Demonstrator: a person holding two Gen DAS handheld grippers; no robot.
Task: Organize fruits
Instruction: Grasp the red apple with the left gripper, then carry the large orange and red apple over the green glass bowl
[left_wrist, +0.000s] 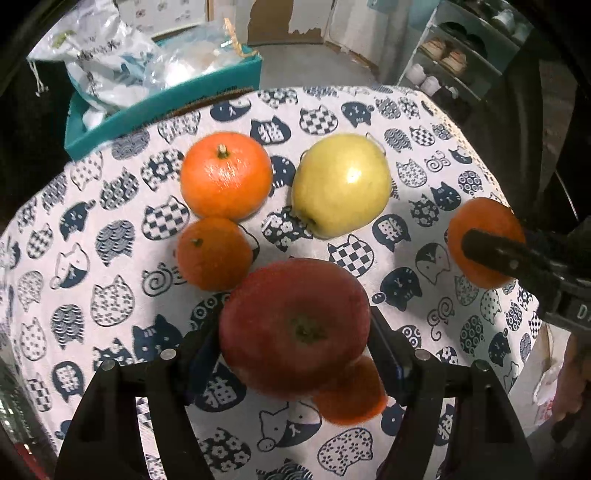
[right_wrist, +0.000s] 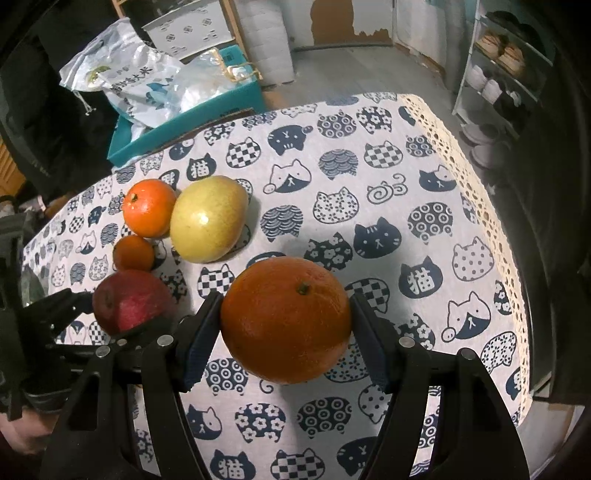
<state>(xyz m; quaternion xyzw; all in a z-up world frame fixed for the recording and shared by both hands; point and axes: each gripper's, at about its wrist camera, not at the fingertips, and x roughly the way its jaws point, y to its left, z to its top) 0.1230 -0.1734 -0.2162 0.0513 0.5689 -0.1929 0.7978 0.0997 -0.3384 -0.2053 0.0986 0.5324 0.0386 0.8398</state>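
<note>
Left gripper (left_wrist: 295, 332) pinches the red apple (left_wrist: 293, 326); another orange (left_wrist: 351, 397) sits just under it. Right gripper (right_wrist: 286, 321) pinches an orange (right_wrist: 286, 319). Risk: round fruit slips out, or rolls across the tablecloth (right_wrist: 369, 236) on release.

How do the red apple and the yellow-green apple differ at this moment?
The round red apple sits between the left gripper's fingers, stem up; the smooth yellow-green apple lies free on the cat-print tablecloth, tipped on its side. The red apple is dark and matte, the yellow-green one glossy. Both are similar in size.
</note>
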